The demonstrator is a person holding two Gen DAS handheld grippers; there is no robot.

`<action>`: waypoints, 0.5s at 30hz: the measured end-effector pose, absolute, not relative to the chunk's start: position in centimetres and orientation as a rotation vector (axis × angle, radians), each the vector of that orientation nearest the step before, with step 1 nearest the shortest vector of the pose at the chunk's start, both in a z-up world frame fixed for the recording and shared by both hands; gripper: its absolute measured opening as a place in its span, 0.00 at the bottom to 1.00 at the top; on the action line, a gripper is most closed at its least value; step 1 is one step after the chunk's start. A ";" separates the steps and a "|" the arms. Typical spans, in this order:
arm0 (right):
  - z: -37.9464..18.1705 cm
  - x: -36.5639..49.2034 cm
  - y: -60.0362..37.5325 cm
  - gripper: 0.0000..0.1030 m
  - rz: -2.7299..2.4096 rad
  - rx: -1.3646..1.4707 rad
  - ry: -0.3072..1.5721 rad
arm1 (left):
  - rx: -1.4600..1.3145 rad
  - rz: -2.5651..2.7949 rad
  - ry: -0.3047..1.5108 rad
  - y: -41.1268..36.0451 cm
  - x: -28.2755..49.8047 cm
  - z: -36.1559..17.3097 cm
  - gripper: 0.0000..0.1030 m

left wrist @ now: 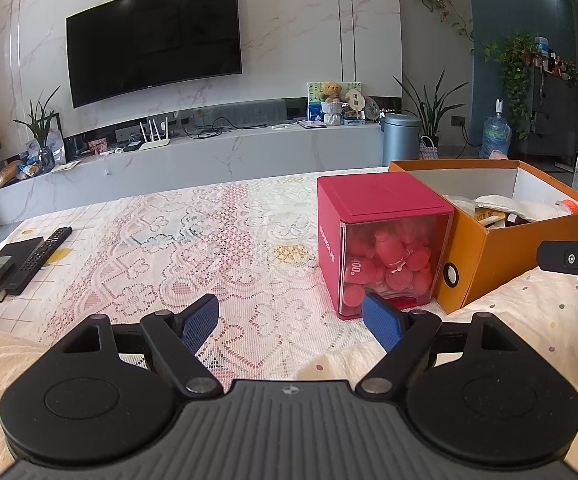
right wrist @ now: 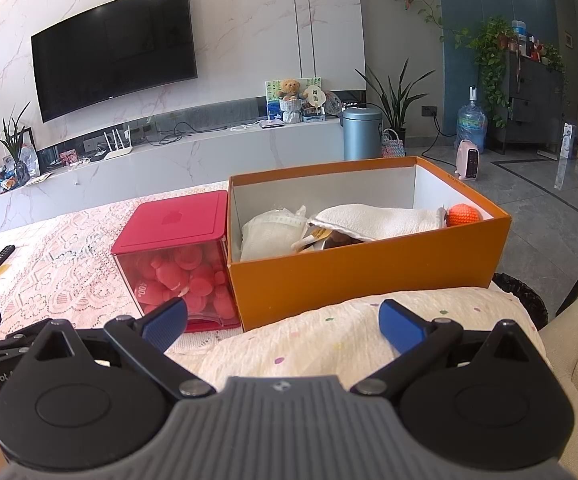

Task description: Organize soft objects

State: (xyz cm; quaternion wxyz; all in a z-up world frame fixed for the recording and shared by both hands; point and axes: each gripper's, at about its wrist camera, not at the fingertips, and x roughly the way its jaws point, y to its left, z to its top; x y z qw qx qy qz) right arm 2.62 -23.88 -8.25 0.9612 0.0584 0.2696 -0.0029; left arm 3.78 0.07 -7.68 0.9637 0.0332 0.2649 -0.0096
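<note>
Covering the table (left wrist: 249, 216), a lace-pattern cloth runs under everything you're working over. Your orange box (right wrist: 369, 268) stands open on it at the right, lid off, white inside walls. Soft stuff lies in it: a white folded cloth (right wrist: 385, 218) across the middle, a crumpled white bundle (right wrist: 269, 232) at the left end, an orange knitted ball (right wrist: 464, 215) tucked in the right end, touching the cloth's tip. Some dark and yellow items sit under the cloth, can't tell what. A red container (right wrist: 177, 256) with a red lid and clear front stands just beside the box's left wall, touching or nearly so; pink rounded pieces fill it. A cream fabric with coloured dots (right wrist: 349, 340) bunches in front of the box, right under your right gripper (right wrist: 285, 322). That gripper's blue fingers are spread wide, nothing between them, hanging over the dotted fabric. Your left gripper (left wrist: 291, 318) is likewise spread and empty, low over the lace cloth, its right pad in front of the red container's lower corner. A black remote (left wrist: 39, 260) lies far left on the table, well apart from both boxes.
</note>
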 end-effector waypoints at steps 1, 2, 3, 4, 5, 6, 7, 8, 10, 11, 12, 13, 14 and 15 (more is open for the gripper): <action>-8.3 2.6 -23.9 0.97 -0.006 0.119 0.546 | 0.067 -0.020 0.536 0.1 3.8 -7.6 0.93; -8.3 2.6 -23.9 0.97 -0.006 0.119 0.547 | 0.067 -0.019 0.535 0.1 3.8 -7.7 0.93; -8.3 2.6 -23.9 0.97 -0.006 0.119 0.547 | 0.066 -0.019 0.535 0.1 3.8 -7.6 0.93; -8.2 2.6 -23.9 0.97 -0.006 0.119 0.547 | 0.066 -0.019 0.536 0.1 3.8 -7.6 0.93; -8.2 2.6 -23.9 0.97 -0.006 0.119 0.547 | 0.066 -0.019 0.536 0.1 3.8 -7.7 0.93; -8.2 2.6 -23.9 0.97 -0.006 0.118 0.546 | 0.065 -0.018 0.536 0.1 3.8 -7.6 0.93; -8.2 2.6 -23.9 0.97 -0.006 0.118 0.546 | 0.065 -0.019 0.536 0.1 3.8 -7.6 0.93; -8.2 2.6 -23.9 0.97 -0.006 0.118 0.546 | 0.065 -0.019 0.536 0.1 3.8 -7.6 0.93; -8.2 2.6 -23.9 0.97 -0.006 0.119 0.546 | 0.066 -0.019 0.536 0.1 3.8 -7.6 0.93; -8.2 2.6 -23.9 0.97 -0.006 0.119 0.547 | 0.065 -0.019 0.536 0.1 3.8 -7.6 0.93; -8.2 2.6 -23.9 0.97 -0.006 0.119 0.547 | 0.065 -0.019 0.536 0.1 3.8 -7.7 0.93; -8.2 2.6 -23.9 0.97 -0.006 0.119 0.547 | 0.065 -0.018 0.536 0.1 3.8 -7.7 0.93; -8.2 2.6 -23.9 0.97 -0.006 0.119 0.547 | 0.064 -0.018 0.536 0.1 3.8 -7.6 0.93; -8.2 2.6 -23.9 0.97 -0.006 0.118 0.547 | 0.064 -0.018 0.537 0.1 3.8 -7.6 0.93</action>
